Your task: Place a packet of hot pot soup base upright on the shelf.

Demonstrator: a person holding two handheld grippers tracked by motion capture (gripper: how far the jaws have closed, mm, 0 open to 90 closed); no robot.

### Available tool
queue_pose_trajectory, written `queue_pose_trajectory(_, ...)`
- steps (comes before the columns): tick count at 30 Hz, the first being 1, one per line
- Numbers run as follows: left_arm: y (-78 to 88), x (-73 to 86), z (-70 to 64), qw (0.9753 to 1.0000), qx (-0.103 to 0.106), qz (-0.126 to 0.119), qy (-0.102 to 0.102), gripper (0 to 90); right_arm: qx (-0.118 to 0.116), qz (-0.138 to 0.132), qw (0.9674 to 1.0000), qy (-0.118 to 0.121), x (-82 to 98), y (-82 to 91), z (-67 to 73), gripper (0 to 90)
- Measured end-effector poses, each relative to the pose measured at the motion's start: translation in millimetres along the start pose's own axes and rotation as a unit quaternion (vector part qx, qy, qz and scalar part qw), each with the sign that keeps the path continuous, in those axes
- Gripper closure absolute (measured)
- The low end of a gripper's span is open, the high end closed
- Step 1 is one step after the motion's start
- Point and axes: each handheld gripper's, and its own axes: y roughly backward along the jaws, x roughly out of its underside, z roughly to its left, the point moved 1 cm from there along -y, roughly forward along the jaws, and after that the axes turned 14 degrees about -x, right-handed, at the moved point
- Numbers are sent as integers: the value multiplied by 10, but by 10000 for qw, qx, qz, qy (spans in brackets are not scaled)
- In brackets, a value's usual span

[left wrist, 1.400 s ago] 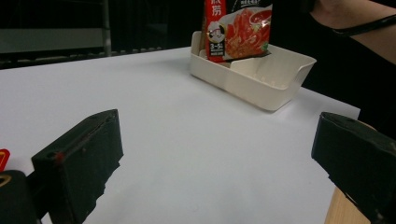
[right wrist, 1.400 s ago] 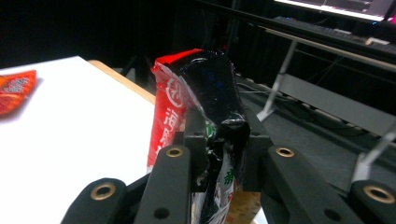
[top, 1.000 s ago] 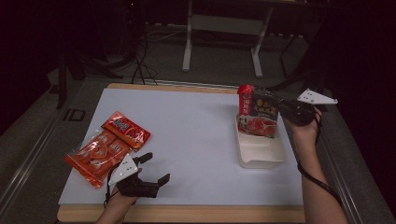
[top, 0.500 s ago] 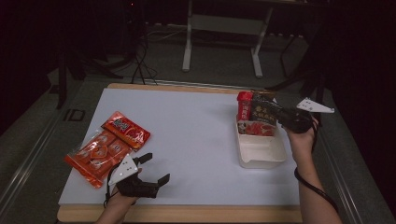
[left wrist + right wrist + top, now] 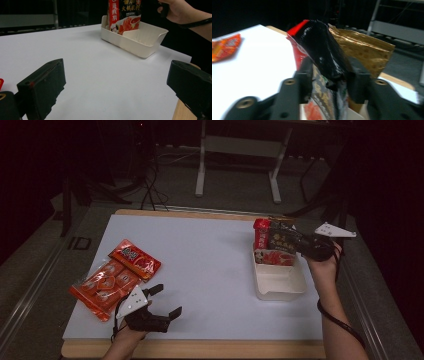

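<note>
Two black fingers of the right gripper (image 5: 329, 87) flank the dark sauce packet (image 5: 327, 57), which stands between them in the right gripper view. Its jaws have just been opening; the view is blurred, so I cannot tell whether the pads press on the packet or have let go of it. Just beyond the fingers, behind the dark packet, a gold packet (image 5: 364, 52) stands tilted, and a red edge of another pack shows on the far side. In the high view the right gripper (image 5: 295, 245) sits level at the far end of the white bin (image 5: 280, 285), with the packets (image 5: 274, 245) upright in that end of the bin and the near end of the bin bare. The person's right hand (image 5: 325, 265) holds the gripper from the table's right edge.

The left gripper (image 5: 167, 301) rests near the table's front edge, its jaws wide apart with nothing between them; in the left gripper view its fingers (image 5: 42, 87) frame bare white table (image 5: 100, 75). Just beside it, to its left in the high view, lie two red snack packs (image 5: 112, 277), overlapping each other. Well ahead of these fingers stands the white bin (image 5: 140, 42) with its packets (image 5: 125, 15).
</note>
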Motion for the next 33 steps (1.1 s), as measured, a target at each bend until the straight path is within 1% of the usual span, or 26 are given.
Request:
queue_pose_trajectory(1,2,1,-2,10000,6,5,-2,27,-26,1,10000,-72,-12,5,3,546)
queue_pose_trajectory(3,2,4,0,10000,-1,11,-11,26,-103,-55,9997,-202,-50,29,25,521)
queue_pose_trajectory(4,0,4,2,10000,0,19,-14,26,-26,-47,9999,-164,-76,44,48,515)
queue_pose_trajectory(6,-7,5,4,10000,-7,46,-23,26,-9,-92,9999,-84,-131,80,77,514)
queue_pose_trajectory(7,-11,5,0,10000,6,54,-21,26,-8,-130,9999,-47,-160,100,89,512)
queue_pose_trajectory(11,-21,3,-27,9999,-15,61,-130,26,-95,-233,9997,27,-258,173,129,494)
queue_pose_trajectory(12,-23,2,-32,9998,-10,56,-174,26,-61,-261,9996,83,-276,193,149,499)
queue_pose_trajectory(14,-26,2,-39,9997,39,63,-240,27,-87,-292,9995,90,-311,223,191,469)
queue_pose_trajectory(15,-26,1,-43,9996,45,57,-275,27,-94,-300,9994,112,-328,237,218,444)
queue_pose_trajectory(16,-26,0,-47,9996,76,48,-283,37,-94,-348,9993,118,-343,253,249,377)
queue_pose_trajectory(18,-27,-9,-59,9994,90,36,-329,44,-77,-341,9994,28,-375,267,305,210)
queue_pose_trajectory(19,-26,-15,-67,9994,84,26,-347,50,-84,-351,9993,32,-386,272,338,159)
queue_pose_trajectory(20,-25,-23,-73,9993,75,66,-363,52,-78,-363,9993,44,-394,276,370,117)
queue_pose_trajectory(23,-25,-31,-84,9994,52,133,-317,64,-163,-487,9986,100,-417,305,479,102)
queue_pose_trajectory(24,-26,-31,-86,9993,49,157,-337,65,-187,-507,9984,144,-426,314,517,102)
queue_pose_trajectory(25,-23,-32,-89,9990,19,169,-402,72,-227,-571,9979,189,-433,323,556,102)
queue_pose_trajectory(26,-18,-32,-98,9989,-15,148,-440,72,-234,-630,9974,279,-440,334,599,102)
queue_pose_trajectory(27,-13,-38,-105,9988,-10,177,-455,74,-155,-696,9966,424,-445,343,640,102)
queue_pose_trajectory(28,-10,-46,-110,9988,1,196,-452,77,-147,-718,9960,504,-449,350,676,106)
queue_pose_trajectory(29,-2,-53,-116,9989,-3,188,-418,77,-211,-705,9961,480,-452,354,709,113)
queue_pose_trajectory(31,10,-80,-117,9991,27,309,-278,76,-325,-744,9955,487,-437,358,780,141)
queue_pose_trajectory(32,18,-92,-115,9992,19,326,-212,76,-428,-744,9951,486,-420,355,820,140)
queue_pose_trajectory(33,31,-103,-110,9994,33,314,-171,76,-484,-727,9949,507,-397,352,867,140)
